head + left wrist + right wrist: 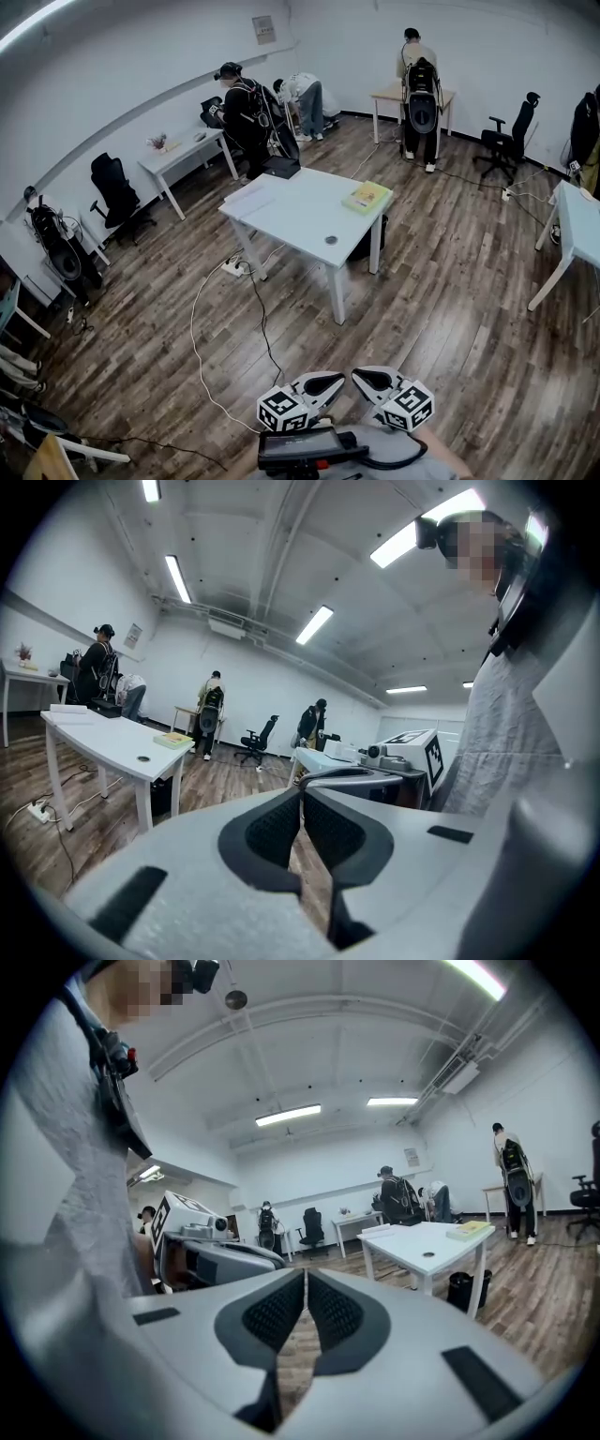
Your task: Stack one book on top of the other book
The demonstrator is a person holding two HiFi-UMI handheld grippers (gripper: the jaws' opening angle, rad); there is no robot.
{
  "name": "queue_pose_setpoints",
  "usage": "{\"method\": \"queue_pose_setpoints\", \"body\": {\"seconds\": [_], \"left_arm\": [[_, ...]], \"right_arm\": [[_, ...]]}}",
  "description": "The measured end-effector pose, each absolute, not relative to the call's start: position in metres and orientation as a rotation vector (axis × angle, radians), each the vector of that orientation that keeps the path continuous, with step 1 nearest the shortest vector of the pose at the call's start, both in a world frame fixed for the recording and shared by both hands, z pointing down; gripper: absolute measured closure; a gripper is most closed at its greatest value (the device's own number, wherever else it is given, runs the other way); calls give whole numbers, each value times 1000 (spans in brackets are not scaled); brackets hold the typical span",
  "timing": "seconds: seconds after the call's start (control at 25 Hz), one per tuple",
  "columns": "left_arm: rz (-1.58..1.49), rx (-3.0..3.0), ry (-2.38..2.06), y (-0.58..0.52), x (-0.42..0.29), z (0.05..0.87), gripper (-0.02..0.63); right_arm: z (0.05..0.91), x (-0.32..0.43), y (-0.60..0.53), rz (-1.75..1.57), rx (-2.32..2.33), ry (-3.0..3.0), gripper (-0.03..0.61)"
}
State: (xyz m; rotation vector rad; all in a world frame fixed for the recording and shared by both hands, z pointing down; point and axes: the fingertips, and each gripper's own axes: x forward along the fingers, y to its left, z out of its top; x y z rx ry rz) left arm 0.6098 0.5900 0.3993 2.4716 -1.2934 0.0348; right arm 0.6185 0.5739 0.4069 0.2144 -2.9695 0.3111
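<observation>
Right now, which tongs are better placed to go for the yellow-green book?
Right, marginally. Left tongs and right tongs are both shut, empty and far from the white table; the yellow-green book lies near its right edge, on the right tongs' side.

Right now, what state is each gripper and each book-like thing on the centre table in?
left gripper: fingers shut, nothing between them.
right gripper: fingers shut, nothing between them.
yellow-green book: closed, lying flat near a corner of the table, nothing on it.
white stack: lying flat at the table's opposite end, apart from the book; can't tell whether it is a book.
</observation>
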Motion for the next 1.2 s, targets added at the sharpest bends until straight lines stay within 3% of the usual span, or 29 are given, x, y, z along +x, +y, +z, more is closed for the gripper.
{"method": "queue_pose_setpoints", "body": {"seconds": [1.2], "left_arm": [[61, 2398, -1315, 602, 603, 423, 591]], "right_arm": [[430, 610, 586, 271, 157, -2875, 548]]}}
